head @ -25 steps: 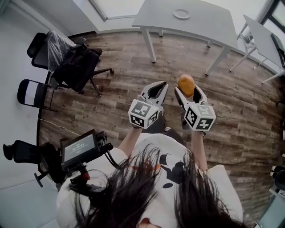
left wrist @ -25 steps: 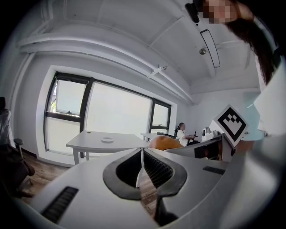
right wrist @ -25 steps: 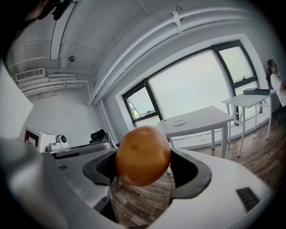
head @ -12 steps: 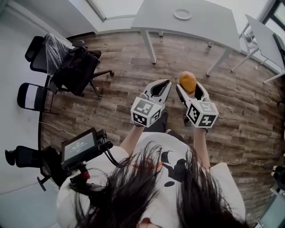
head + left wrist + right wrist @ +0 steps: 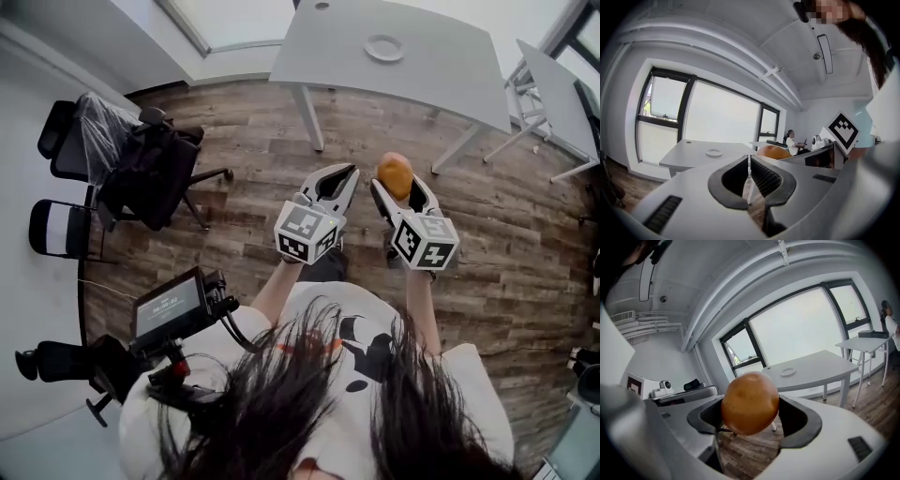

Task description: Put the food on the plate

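My right gripper (image 5: 398, 181) is shut on a round orange-brown piece of food (image 5: 395, 175), held above the wood floor. In the right gripper view the food (image 5: 750, 402) fills the gap between the dark pads. My left gripper (image 5: 340, 177) is beside it, jaws shut with nothing between them (image 5: 749, 169). A small white plate (image 5: 384, 48) lies on the grey table (image 5: 441, 66) ahead, also visible as the plate (image 5: 714, 152) in the left gripper view and the plate (image 5: 787, 372) in the right gripper view.
Black office chairs (image 5: 141, 169) with a bag stand at the left. A second white table (image 5: 553, 94) is at the right. A monitor rig (image 5: 173, 309) hangs by my left side. A person (image 5: 791, 142) sits at a far desk.
Both grippers and the food kept their pose relative to me. The table and plate have come lower in the view, and the chairs slid left.
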